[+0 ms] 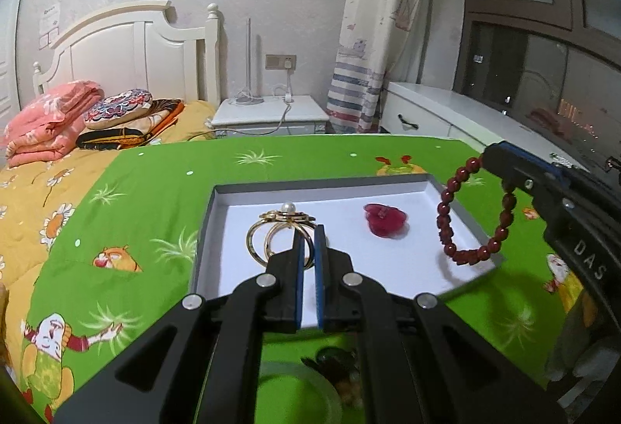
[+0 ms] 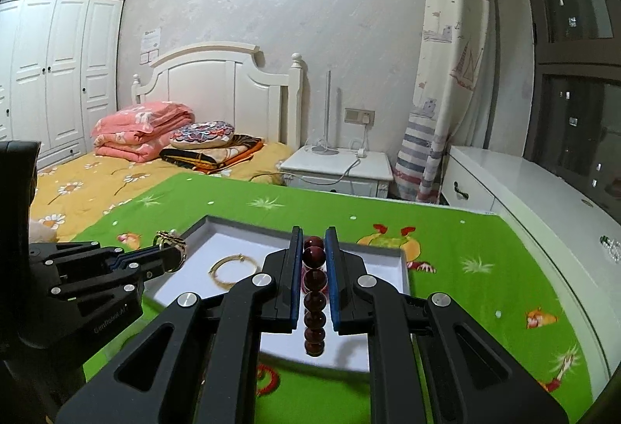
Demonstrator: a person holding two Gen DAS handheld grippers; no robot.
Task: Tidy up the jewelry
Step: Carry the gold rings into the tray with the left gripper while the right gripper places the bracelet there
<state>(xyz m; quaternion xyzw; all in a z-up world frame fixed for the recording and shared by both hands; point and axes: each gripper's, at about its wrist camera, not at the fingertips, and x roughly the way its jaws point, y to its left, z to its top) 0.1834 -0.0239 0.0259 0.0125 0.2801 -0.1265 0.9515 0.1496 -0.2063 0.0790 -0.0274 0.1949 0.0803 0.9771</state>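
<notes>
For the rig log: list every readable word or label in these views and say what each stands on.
"DAS" – white letters on the right gripper body, left wrist view.
"GenRobot.AI" – faint, partly blurred, on the left gripper body, right wrist view.
Wall paper notices near the headboard – too small to read.

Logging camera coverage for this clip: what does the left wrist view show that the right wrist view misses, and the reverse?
Only the left wrist view shows the red flower piece lying in the tray and the bracelet's full loop. Only the right wrist view shows a plain gold bangle on the tray floor and the wardrobe. Both show the tray, the left tool shut on the gold ring brooch, and the right tool shut on the red bead bracelet.
</notes>
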